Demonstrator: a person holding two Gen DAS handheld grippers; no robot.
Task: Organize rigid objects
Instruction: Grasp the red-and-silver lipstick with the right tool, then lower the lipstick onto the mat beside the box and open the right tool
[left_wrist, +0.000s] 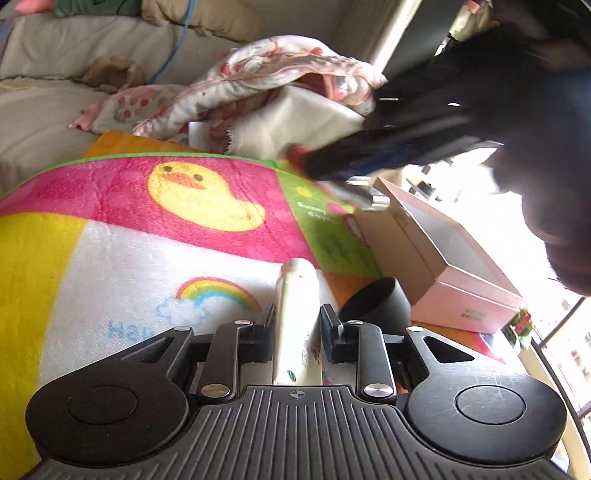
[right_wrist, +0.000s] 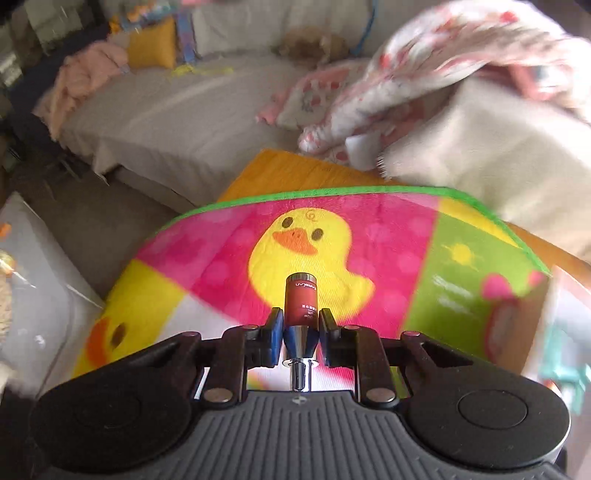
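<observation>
- Nearest in the left wrist view, the left gripper (left_wrist: 295, 325) has its jaws clamped on a white bottle (left_wrist: 297, 317) with small printed marks, gripped along its sides so the rounded end points away over the mat.
- Just right of that bottle a black round cap or cup (left_wrist: 376, 299) sits on the mat; I cannot tell which it is.
- In the right wrist view, the right gripper (right_wrist: 301, 332) is closed on a red pump bottle (right_wrist: 301, 301), pinching it at the silver neck between body and nozzle, the red body sticking out forward.
- Under both lies a bright duck-print play mat (left_wrist: 129, 206) with a rainbow and a green edge.
- Farther right stands an open pink box (left_wrist: 454, 258), and it looks like the place these things belong. The right gripper shows above its far end in the left view, blurred.
- To do this well, I would lower each bottle inside the box walls before letting go, one hand at a time, so the two grippers do not crowd each other.
- The red bottle's grip sits on a tapered, shiny neck and may slip; keep it level and slow.
- Farthest back, a rumpled floral blanket (left_wrist: 273, 74) lies against a beige sofa (left_wrist: 55, 55).
</observation>
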